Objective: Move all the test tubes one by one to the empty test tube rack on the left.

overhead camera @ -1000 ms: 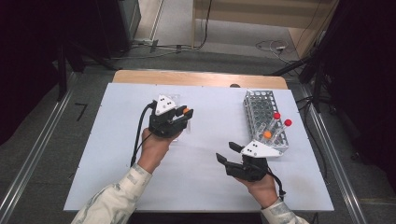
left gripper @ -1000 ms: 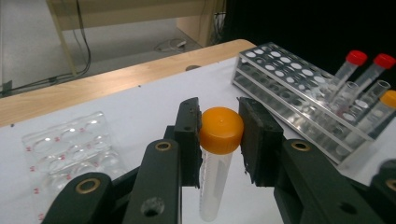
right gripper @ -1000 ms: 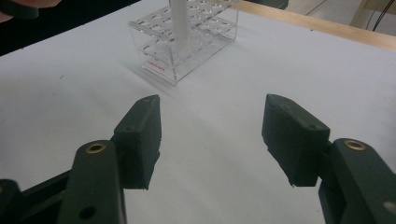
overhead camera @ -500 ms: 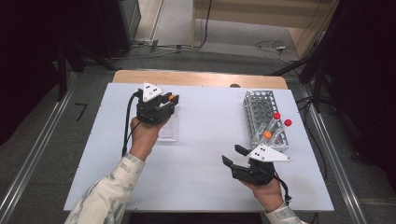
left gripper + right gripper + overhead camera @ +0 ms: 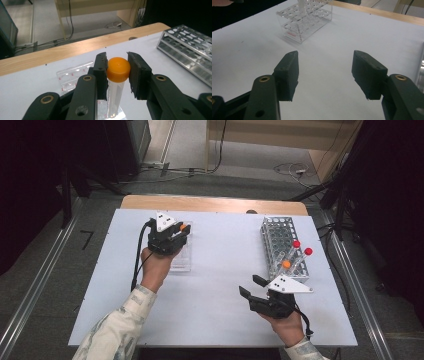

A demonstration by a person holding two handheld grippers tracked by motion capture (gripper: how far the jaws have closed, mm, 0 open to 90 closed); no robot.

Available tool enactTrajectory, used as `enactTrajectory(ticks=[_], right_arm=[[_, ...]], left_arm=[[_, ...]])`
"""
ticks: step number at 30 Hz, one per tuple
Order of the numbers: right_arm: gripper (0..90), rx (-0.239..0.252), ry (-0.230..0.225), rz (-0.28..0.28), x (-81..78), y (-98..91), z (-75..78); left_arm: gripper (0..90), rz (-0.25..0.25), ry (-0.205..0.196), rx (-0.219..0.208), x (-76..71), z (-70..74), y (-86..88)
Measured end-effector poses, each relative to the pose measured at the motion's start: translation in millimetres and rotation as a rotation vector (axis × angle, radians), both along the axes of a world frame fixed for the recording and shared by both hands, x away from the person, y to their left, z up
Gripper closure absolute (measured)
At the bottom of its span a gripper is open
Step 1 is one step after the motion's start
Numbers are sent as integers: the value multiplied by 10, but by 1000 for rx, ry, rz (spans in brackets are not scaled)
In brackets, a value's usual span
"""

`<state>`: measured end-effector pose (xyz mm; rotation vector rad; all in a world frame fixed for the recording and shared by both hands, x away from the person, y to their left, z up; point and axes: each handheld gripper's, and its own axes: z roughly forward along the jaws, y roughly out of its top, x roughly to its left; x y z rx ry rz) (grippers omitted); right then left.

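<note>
From the high view, the left gripper (image 5: 176, 236) has shifted left since 1 second ago, over the clear rack (image 5: 181, 256). Left gripper view: its jaws clamp the orange-capped tube (image 5: 118, 75) (upright, above that rack). Right gripper view: the right gripper (image 5: 325, 75) gapes, nothing between.

— What sort of place are you working in?

— You're in a lab set up for recording. Your white worktop (image 5: 215, 285) carries a metal tube rack (image 5: 282, 245) with capped tubes standing in it, and well to the left of that rack sits a clear plastic tube rack (image 5: 181, 257).

— Anything else that tells you so?

— Beyond the metal tube rack, cables (image 5: 285, 170) trail across a bare floor, and dark curtains hang on both sides of it.
</note>
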<state>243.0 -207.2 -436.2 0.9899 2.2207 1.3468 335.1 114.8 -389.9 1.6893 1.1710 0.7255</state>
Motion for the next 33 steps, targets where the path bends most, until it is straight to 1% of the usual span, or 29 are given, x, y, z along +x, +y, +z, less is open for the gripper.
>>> enactTrajectory(ticks=[2, 5, 8, 13, 18, 21, 23, 25, 29, 31, 33], right_arm=[[372, -1, 3, 1, -1, 6, -5], [372, -2, 7, 0, -2, 10, -8], [372, -2, 7, 0, 1, 12, -15], [374, -2, 8, 0, -2, 13, -18], [374, -4, 10, -1, 2, 13, -25], [374, -4, 10, -1, 3, 14, -27], [374, -5, 12, -2, 3, 12, -28], [374, -4, 13, -5, 3, 9, -27], [374, -2, 9, -10, 2, -15, -21], [374, -1, 8, -19, -5, -46, -16], [375, 0, 3, -30, -11, -94, -14]], left_arm=[[700, -1, -4, 16, -3, -51, -19], [700, -7, 2, 61, -1, -146, -67], [699, -4, 13, 77, 5, -240, -100], [699, 14, 37, 58, 21, -335, -80], [698, 15, 49, 50, 23, -394, -77], [682, 19, 60, 33, 27, -416, -63], [613, 24, 62, 19, 27, -413, -43], [570, 25, 59, -1, 22, -395, -17], [426, 32, 59, -40, -19, -346, 28], [323, 44, 58, -48, -56, -332, 41], [221, 53, 71, -48, -93, -335, 54]])
